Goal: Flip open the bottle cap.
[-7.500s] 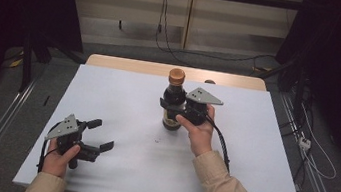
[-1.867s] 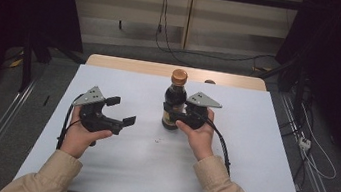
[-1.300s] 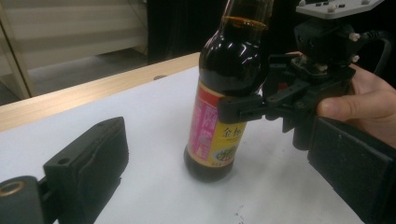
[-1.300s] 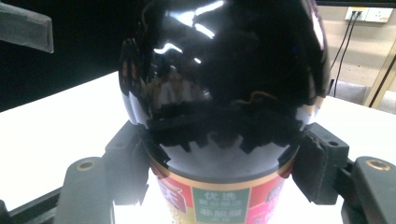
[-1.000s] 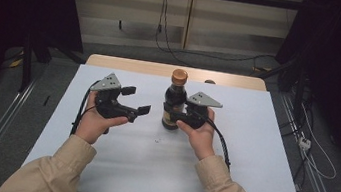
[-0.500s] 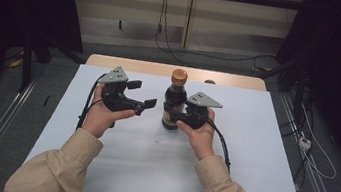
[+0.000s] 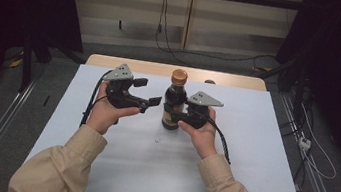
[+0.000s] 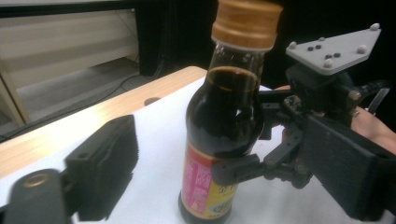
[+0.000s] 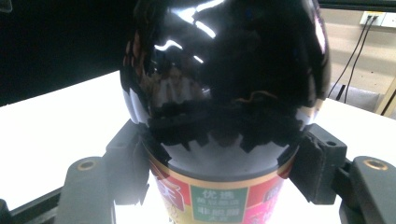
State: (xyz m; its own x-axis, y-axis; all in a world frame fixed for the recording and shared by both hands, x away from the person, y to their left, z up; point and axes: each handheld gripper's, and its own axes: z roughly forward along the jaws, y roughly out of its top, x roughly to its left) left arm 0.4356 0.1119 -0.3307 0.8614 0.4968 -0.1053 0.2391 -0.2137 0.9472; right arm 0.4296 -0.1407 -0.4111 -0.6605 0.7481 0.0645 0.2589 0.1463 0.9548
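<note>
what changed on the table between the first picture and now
The left gripper rose from the near left of the sheet and moved forward and right, up beside the bottle, jaws open and not gripping it. The right gripper stayed shut on the bottle, which stayed upright on the white sheet.

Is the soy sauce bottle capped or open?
Capped: the gold screw cap sits on the soy sauce bottle neck, in the high view too.

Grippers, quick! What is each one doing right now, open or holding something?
Left gripper: open, holding nothing, jaws near the bottle.
Right gripper: closed on the dark sauce bottle, which stands on the table.
</note>
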